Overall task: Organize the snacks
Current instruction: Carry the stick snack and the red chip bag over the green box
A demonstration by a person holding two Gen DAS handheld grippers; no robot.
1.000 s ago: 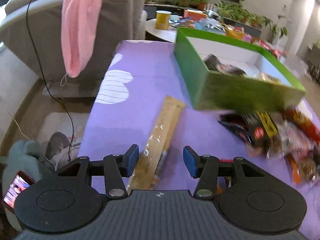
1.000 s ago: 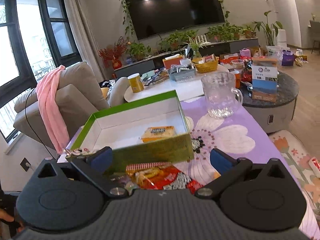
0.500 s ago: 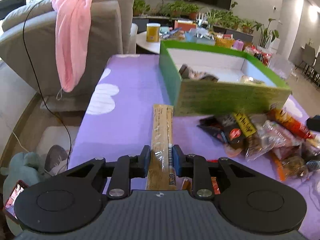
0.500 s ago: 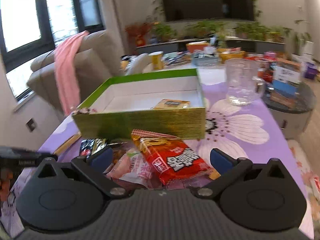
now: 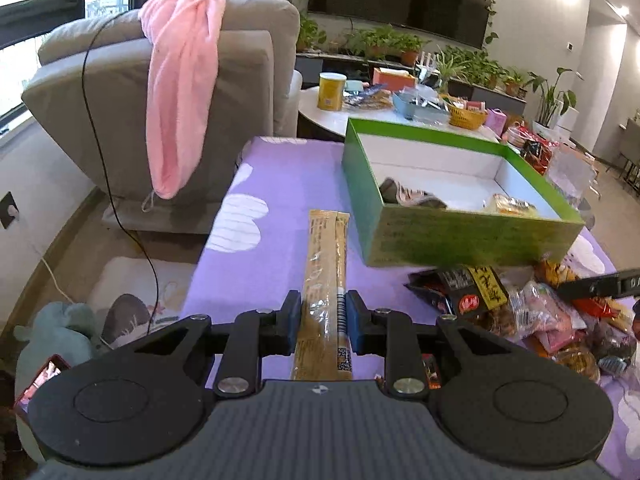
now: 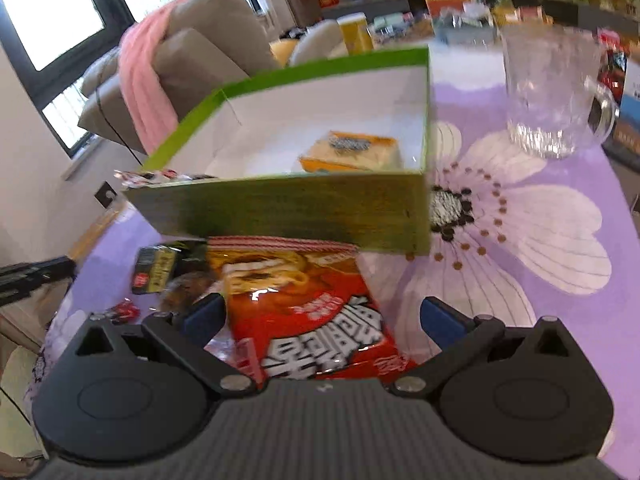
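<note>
My left gripper [image 5: 323, 314] is shut on a long tan snack packet [image 5: 326, 276] that points away over the purple tablecloth. The green box [image 5: 452, 236] stands ahead to the right with a few snacks inside. A pile of loose snacks [image 5: 532, 312] lies in front of the box. My right gripper [image 6: 320, 316] is open, with its jaws either side of a red snack bag [image 6: 304, 304] lying before the green box [image 6: 304, 208]. A yellow packet [image 6: 352, 152] lies inside the box.
A glass pitcher [image 6: 548, 92] stands at the right on the purple flowered tablecloth [image 6: 520, 240]. A grey armchair [image 5: 120, 100] with a pink towel [image 5: 180, 80] is at the left. A round white side table [image 5: 360, 108] with clutter stands behind the box.
My left gripper closed on the long tan packet and lifted it straight. My right gripper dropped down and forward so the red bag now lies between its open jaws.
</note>
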